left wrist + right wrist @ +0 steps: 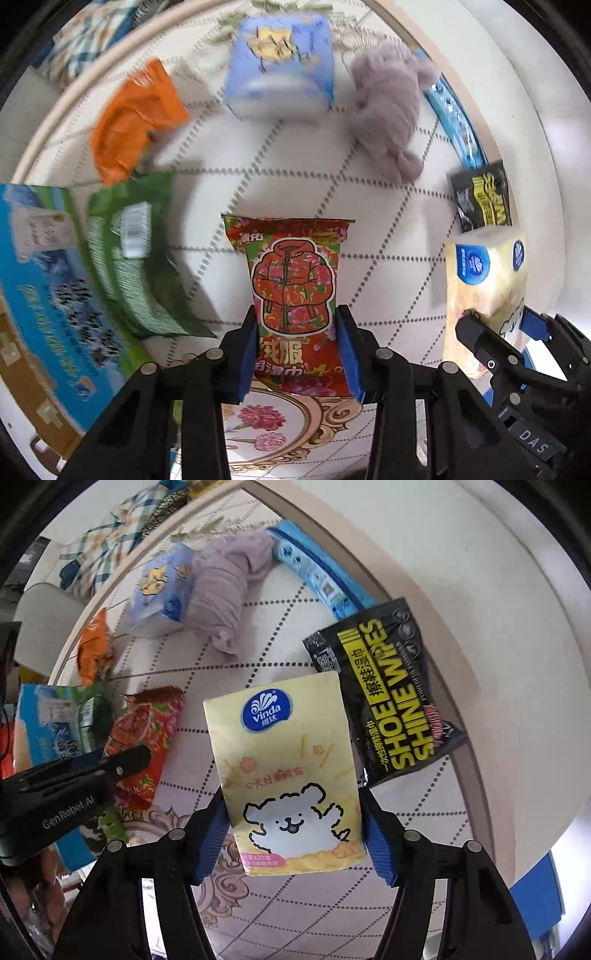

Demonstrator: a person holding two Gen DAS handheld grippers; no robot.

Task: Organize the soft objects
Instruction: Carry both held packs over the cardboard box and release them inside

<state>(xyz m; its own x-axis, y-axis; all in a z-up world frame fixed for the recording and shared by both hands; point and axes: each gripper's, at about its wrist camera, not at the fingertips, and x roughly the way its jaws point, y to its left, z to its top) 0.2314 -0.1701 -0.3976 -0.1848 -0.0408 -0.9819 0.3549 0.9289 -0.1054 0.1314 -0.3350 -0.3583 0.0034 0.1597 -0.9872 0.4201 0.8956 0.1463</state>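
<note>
With each gripper's jaws clamped on only the lower end of a slack pack held above the desk, the left gripper [297,354] could let the red wipes pack [293,291] sag or slip, the right gripper [295,834] the yellow tissue pack [288,771].

The left gripper [297,332] has its blue-padded fingers [347,354] pressed against both sides of the red wet-wipe pack [291,284], which stands upright between them. The right gripper [293,830] clamps the lower part of the yellow tissue pack [284,768] in the same way, one blue pad [376,834] on each side edge. Relative to the red wet-wipe pack, the right gripper sits off to the right and near, its black body angled inward toward it.
</note>
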